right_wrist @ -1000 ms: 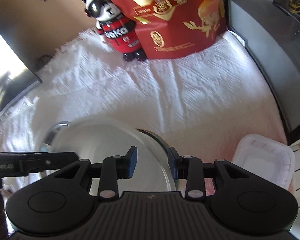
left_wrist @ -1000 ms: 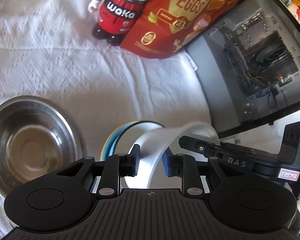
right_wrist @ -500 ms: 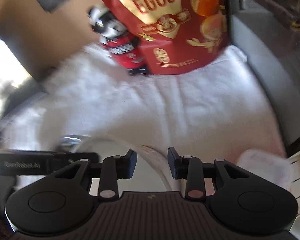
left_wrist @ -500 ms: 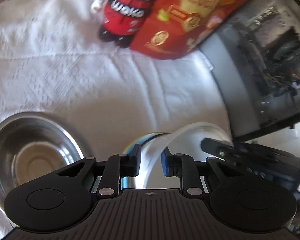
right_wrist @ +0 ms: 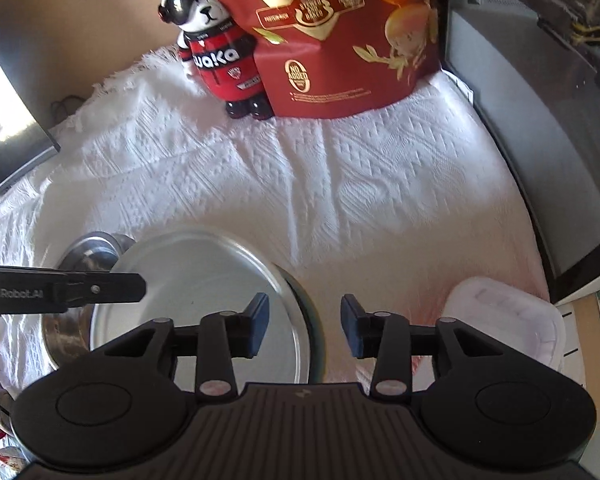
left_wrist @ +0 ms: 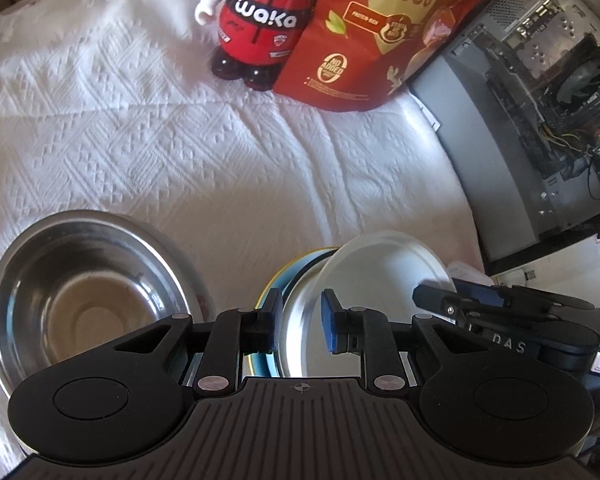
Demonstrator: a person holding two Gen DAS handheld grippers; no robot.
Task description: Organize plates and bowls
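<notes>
In the left wrist view a white bowl [left_wrist: 384, 268] sits tilted on a blue and yellow plate stack [left_wrist: 296, 268], with a steel bowl [left_wrist: 84, 292] to its left. My left gripper [left_wrist: 300, 326] stands slightly open around the white bowl's near rim. My right gripper [left_wrist: 456, 296] shows at the bowl's right side. In the right wrist view the white bowl [right_wrist: 196, 300] is seen from above, and my right gripper [right_wrist: 304, 330] is open over its right edge. The steel bowl [right_wrist: 88, 252] peeks out behind it.
A red quail-eggs bag [left_wrist: 380, 32] and a panda figurine [left_wrist: 264, 20] stand at the back of the white cloth [left_wrist: 140, 128]. An open computer case [left_wrist: 540, 100] lines the right side. A white plastic lid [right_wrist: 508, 316] lies at the front right.
My right gripper has opened wide and let go of the white bowl's rim. My left gripper's jaws have widened a little. The bowl has settled lower on the plate stack.
</notes>
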